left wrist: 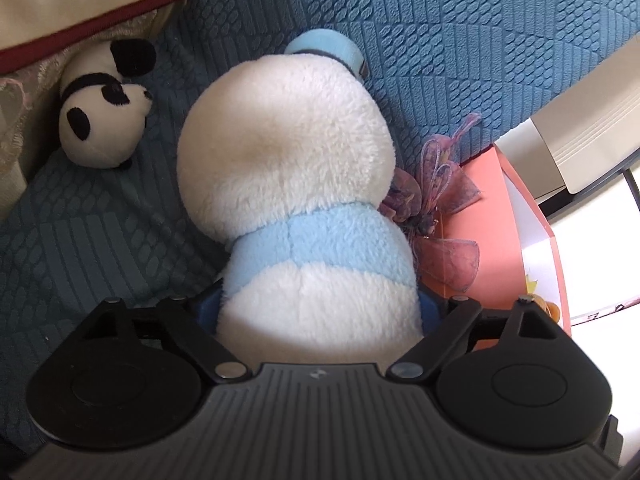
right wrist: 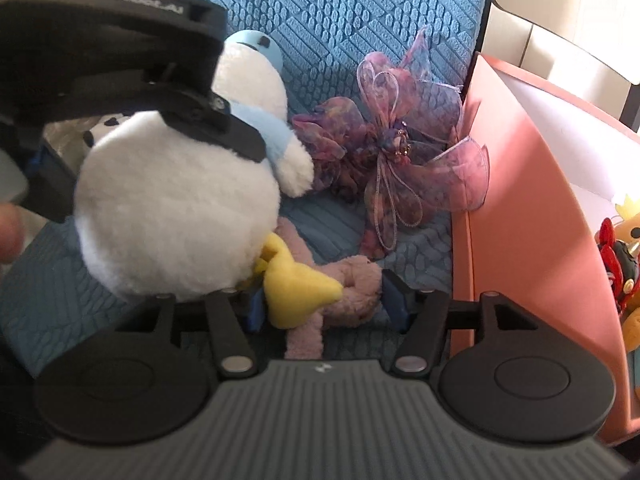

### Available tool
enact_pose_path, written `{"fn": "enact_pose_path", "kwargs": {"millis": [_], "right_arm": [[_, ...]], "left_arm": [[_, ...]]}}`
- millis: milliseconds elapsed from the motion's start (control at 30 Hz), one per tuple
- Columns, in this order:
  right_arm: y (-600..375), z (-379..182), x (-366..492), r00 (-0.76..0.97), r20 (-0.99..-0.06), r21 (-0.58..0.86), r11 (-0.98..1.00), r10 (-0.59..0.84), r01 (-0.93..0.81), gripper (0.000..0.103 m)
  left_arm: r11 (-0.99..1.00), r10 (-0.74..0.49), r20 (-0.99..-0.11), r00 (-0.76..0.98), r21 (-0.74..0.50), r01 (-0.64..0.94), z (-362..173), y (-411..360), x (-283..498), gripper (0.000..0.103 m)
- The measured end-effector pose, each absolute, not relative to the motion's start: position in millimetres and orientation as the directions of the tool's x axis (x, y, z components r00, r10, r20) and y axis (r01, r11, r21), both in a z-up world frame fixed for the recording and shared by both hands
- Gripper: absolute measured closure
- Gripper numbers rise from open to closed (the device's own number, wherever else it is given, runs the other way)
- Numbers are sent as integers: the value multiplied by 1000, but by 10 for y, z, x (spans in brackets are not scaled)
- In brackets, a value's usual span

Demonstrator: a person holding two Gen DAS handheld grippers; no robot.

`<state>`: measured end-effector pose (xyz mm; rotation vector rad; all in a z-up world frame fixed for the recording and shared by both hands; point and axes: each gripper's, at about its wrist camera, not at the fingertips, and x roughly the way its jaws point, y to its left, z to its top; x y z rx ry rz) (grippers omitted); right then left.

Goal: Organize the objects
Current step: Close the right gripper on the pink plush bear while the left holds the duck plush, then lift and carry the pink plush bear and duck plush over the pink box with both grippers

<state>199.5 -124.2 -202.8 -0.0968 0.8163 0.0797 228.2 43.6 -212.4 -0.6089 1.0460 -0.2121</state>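
A white plush duck (left wrist: 288,168) with a light-blue jacket and cap faces away from me on the blue sofa cover (left wrist: 460,40). My left gripper (left wrist: 319,310) is shut on its lower body, a blue pad pressing each side. In the right wrist view one of its fingers (right wrist: 236,136) lies across the duck (right wrist: 172,200). My right gripper (right wrist: 325,304) is open. The duck's yellow foot (right wrist: 296,288) and a pink fluffy loop (right wrist: 356,292) lie between its jaws, and I cannot tell whether the pads touch them.
A small panda plush (left wrist: 100,120) lies at the left by a cream cushion (left wrist: 80,0) with red piping. A purple-pink ribbon bow (right wrist: 400,140) rests against the backrest. A pink box (right wrist: 520,200) at the right holds colourful toys (right wrist: 620,272).
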Motion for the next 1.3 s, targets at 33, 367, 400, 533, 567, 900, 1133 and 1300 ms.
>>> {"fn": "enact_pose_path", "kwargs": {"millis": [33, 367, 400, 533, 567, 900, 1133, 1300], "right_arm": [[-1236, -2030, 1998, 683, -730, -61, 991, 34, -115, 42], [-1175, -1805, 1872, 670, -739, -59, 983, 72, -172, 51], [-1168, -1776, 1859, 669, -740, -54, 984, 76, -171, 51], [-1182, -1648, 1828, 662, -744, -14, 989, 88, -147, 54], [-1184, -1607, 1817, 664, -742, -11, 990, 87, -142, 54], [-1356, -1018, 1790, 718, -687, 24, 991, 113, -133, 55], [-1594, -593, 1737, 761, -639, 32, 992, 113, -120, 55], [-1879, -317, 1705, 790, -606, 47, 995, 97, -86, 55]], "left_arm": [[815, -443, -743, 502, -567, -121, -2113, 451, 2271, 13], [829, -425, -721, 548, -553, -85, -1921, 546, 2082, 15], [830, -425, -717, 553, -553, -78, -1901, 543, 2071, 15], [822, -435, -697, 570, -566, -64, -1789, 546, 2004, 15], [826, -428, -694, 579, -560, -61, -1742, 541, 1987, 15], [826, -395, -634, 664, -562, -46, -1099, 506, 1901, 16], [849, -390, -599, 700, -528, 21, -555, 263, 1928, 16], [847, -416, -564, 714, -526, 78, -219, -4, 1964, 16]]}}
